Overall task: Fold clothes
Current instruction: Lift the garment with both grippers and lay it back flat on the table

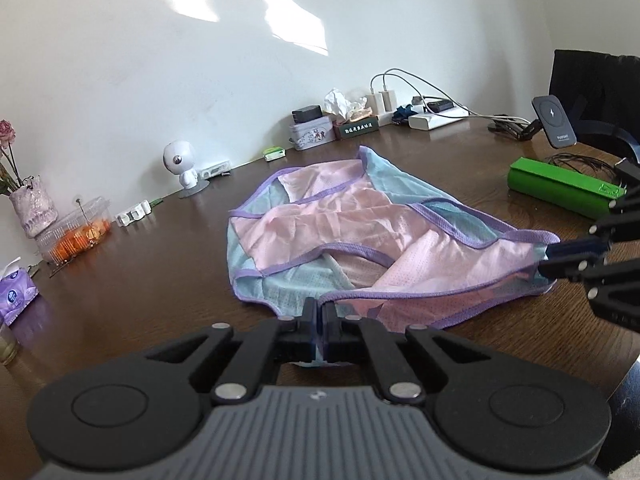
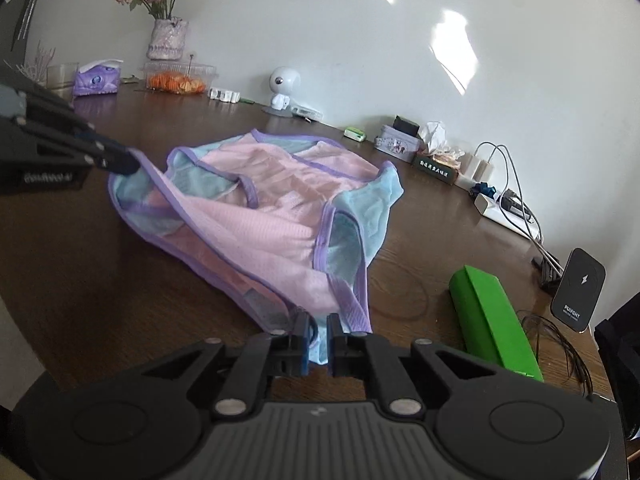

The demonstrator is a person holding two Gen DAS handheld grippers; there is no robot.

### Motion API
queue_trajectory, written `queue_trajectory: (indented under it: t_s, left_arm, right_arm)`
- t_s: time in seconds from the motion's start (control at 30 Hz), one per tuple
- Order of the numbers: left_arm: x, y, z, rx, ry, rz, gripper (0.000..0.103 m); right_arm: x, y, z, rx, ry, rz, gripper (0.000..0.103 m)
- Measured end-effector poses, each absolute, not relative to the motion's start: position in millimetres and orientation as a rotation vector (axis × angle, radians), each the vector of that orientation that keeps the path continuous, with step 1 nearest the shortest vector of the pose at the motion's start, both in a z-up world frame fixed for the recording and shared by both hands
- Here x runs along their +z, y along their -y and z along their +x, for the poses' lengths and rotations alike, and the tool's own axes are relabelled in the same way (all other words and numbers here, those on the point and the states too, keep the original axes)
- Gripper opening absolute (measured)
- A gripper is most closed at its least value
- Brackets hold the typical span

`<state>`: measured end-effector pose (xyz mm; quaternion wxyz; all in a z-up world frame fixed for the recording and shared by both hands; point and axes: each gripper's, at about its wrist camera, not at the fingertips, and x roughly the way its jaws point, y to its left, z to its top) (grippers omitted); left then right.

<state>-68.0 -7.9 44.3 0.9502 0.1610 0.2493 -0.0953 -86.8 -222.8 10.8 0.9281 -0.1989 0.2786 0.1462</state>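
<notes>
We see the left claw [image 1: 319, 312] clamped on the garment's [image 1: 320, 224] near hem, the right claw [image 2: 319, 326] clamped on its corner; pinched fabric hides the fingertips.

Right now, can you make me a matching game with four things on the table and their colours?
Things:
1. box
2. tissue pack
3. little robot toy
4. food in the clear tub

Colours:
A. orange
B. white
C. green
D. purple

Pairs: 1-C, 2-D, 3-B, 4-A
</notes>
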Motion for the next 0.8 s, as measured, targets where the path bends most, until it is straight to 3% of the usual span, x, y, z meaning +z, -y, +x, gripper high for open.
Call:
queue_trajectory:
  t_s: [0.07,0.23,0.27,0.33,0.37,0.4,0.5,0.53,0.67,0.7,0.73,0.8]
  left_arm:
    - [46.1,6.8,-68.7,-0.195,-0.51,0.315,0.002]
    - [37.7,8.4,-69.6,-0.203,-0.534,0.32,0.003]
    - [35.9,9.0,-70.4,-0.205,-0.537,0.322,0.003]
    - [30.5,10.2,-71.7,-0.208,-0.545,0.327,0.006]
    - [28.1,10.8,-71.8,-0.214,-0.555,0.329,0.007]
    - [25.4,11.8,-71.4,-0.227,-0.57,0.334,0.012]
    - [20.6,13.8,-72.2,-0.256,-0.587,0.355,0.042]
    - [19.3,14.7,-73.2,-0.264,-0.584,0.365,0.045]
    - [15.0,14.6,-68.3,-0.285,-0.598,0.385,0.043]
    - [14.4,14.3,-65.9,-0.292,-0.608,0.384,0.034]
    - [13.8,14.2,-63.2,-0.3,-0.62,0.381,0.014]
    - [15.6,13.7,-60.9,-0.294,-0.627,0.367,0.006]
  right_arm:
    - [6.4,218.9,-89.0,0.275,-0.56,-0.448,0.015]
    - [5.5,215.7,-88.3,0.238,-0.556,-0.485,0.014]
    - [5.1,214.4,-87.9,0.236,-0.556,-0.496,0.014]
    - [5.9,213.2,-87.7,0.249,-0.562,-0.488,0.0]
    - [7.6,213.2,-89.0,0.256,-0.555,-0.479,0.001]
    - [10.7,213.1,-91.6,0.259,-0.541,-0.473,0.001]
    - [25.7,216.6,-100.8,0.255,-0.477,-0.449,0.001]
    - [31.0,218.1,-103.8,0.253,-0.457,-0.438,0.001]
    - [35.0,221.9,-107.4,0.253,-0.447,-0.429,0.001]
    - [32.2,222.5,-107.3,0.252,-0.458,-0.429,0.001]
    - [29.0,222.7,-106.7,0.25,-0.469,-0.429,0.001]
    - [22.1,222.4,-104.5,0.239,-0.489,-0.429,0.001]
